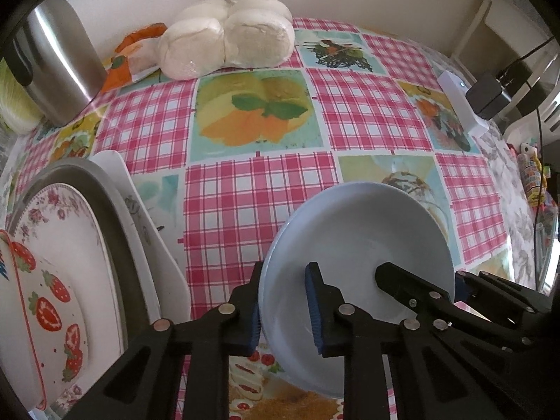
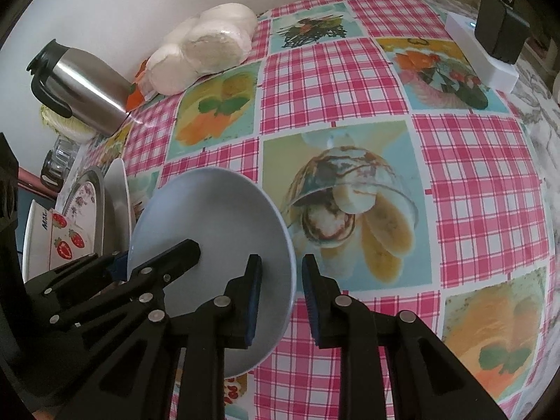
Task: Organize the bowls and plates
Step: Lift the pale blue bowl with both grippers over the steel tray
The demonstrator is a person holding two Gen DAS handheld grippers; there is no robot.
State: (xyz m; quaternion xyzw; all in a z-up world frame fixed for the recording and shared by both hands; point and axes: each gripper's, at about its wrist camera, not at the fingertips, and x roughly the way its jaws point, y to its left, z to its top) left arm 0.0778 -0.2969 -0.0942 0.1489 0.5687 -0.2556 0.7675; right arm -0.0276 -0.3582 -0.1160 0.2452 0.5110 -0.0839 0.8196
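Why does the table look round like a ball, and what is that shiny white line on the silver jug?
Left wrist view: the fisheye lens bends the checked tablecloth into a dome, corners go dark, and light from elsewhere glares as a bright streak on the steel jug. Right wrist view: same bulging, a softer streak on the jug, and the pale blue bowl looks sharp, barely shadowed.

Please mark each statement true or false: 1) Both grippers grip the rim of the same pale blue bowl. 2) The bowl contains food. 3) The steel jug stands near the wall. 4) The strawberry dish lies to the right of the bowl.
1) True: left gripper and right gripper both clamp the pale blue bowl.
2) False: it is empty.
3) True: steel jug.
4) False: strawberry dish lies to its left.
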